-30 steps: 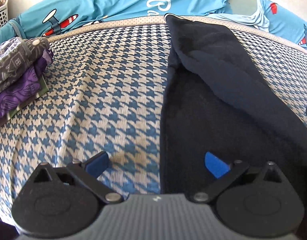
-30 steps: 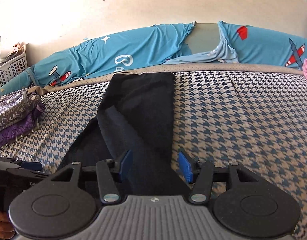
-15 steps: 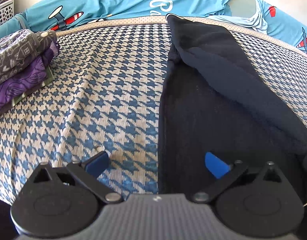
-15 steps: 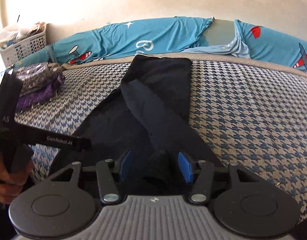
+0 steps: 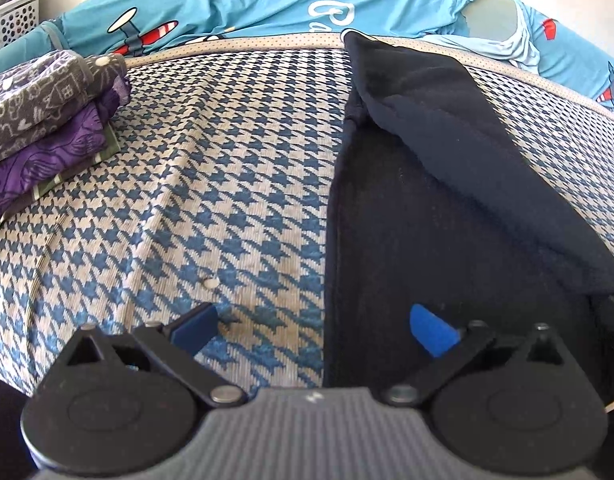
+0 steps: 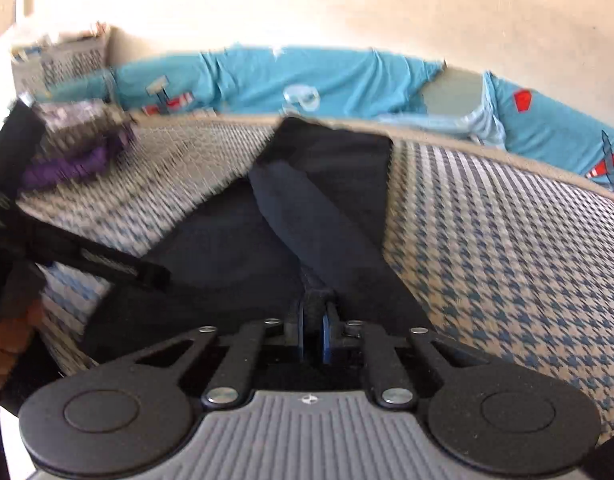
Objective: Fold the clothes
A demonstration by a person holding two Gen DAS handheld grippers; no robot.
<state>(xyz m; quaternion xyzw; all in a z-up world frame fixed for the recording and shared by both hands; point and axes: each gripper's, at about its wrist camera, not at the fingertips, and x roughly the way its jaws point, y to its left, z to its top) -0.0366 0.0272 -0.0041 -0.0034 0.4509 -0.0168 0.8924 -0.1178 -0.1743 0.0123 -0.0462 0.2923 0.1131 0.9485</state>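
The black garment (image 5: 447, 208) is lying stretched across the houndstooth bedspread (image 5: 211, 184), running from its near edge toward the blue airplane-print sheet (image 5: 235, 4). The right gripper (image 6: 311, 332) is clenching a bunched fold at the garment's near end. The left gripper (image 5: 315, 326) is hovering with fingers spread wide over the garment's left edge, grabbing nothing, with the folded stack of clothes (image 5: 47, 116) sitting well off to the garment's left.
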